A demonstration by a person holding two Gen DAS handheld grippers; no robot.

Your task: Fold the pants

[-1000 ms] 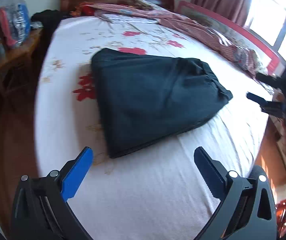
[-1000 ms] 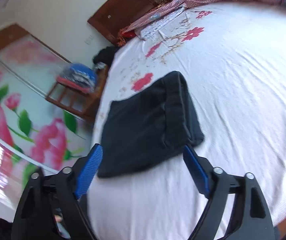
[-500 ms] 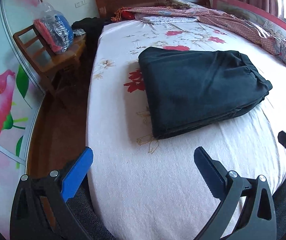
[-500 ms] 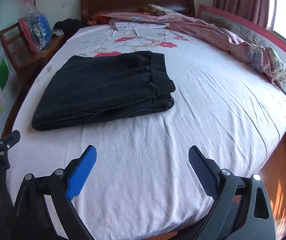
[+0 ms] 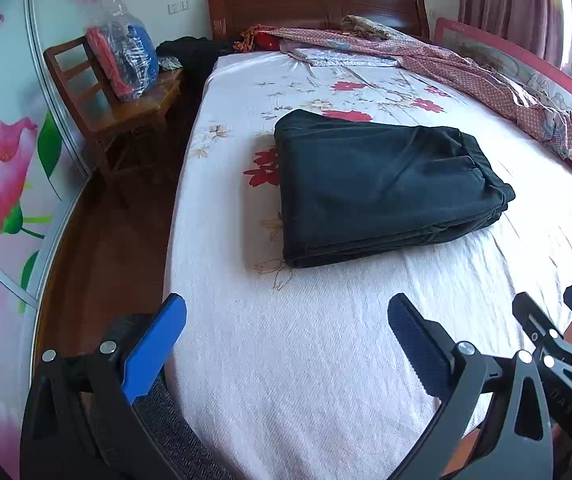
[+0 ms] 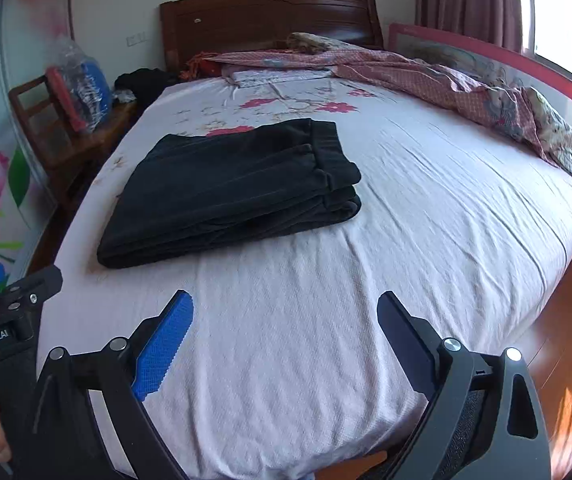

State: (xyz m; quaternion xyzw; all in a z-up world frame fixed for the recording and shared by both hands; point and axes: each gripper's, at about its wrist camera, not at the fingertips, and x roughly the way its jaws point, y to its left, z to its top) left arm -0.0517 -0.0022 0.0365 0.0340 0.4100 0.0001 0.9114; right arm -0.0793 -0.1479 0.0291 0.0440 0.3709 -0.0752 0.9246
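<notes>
Dark pants (image 5: 382, 188) (image 6: 233, 192) lie folded in a thick stack on the white flowered bed sheet (image 5: 306, 360) (image 6: 426, 220), elastic waistband on the right end. My left gripper (image 5: 286, 320) hangs open over the near part of the bed, well short of the pants, nothing between its blue pads. My right gripper (image 6: 286, 316) is open too, over the sheet in front of the pants, and holds nothing. Each gripper shows at the edge of the other's view, the right one (image 5: 558, 328) and the left one (image 6: 9, 300).
A wooden chair (image 5: 113, 112) with bagged clothes stands left of the bed by a flowered wardrobe door (image 5: 1, 168). A patterned quilt (image 6: 446, 84) is bunched along the far right side against a red rail (image 6: 546, 76). Wooden headboard (image 5: 314, 0) at the back; wood floor around.
Both grippers have pulled back from the pants toward the foot of the bed and swung to face the headboard. The folded pants stay put.
</notes>
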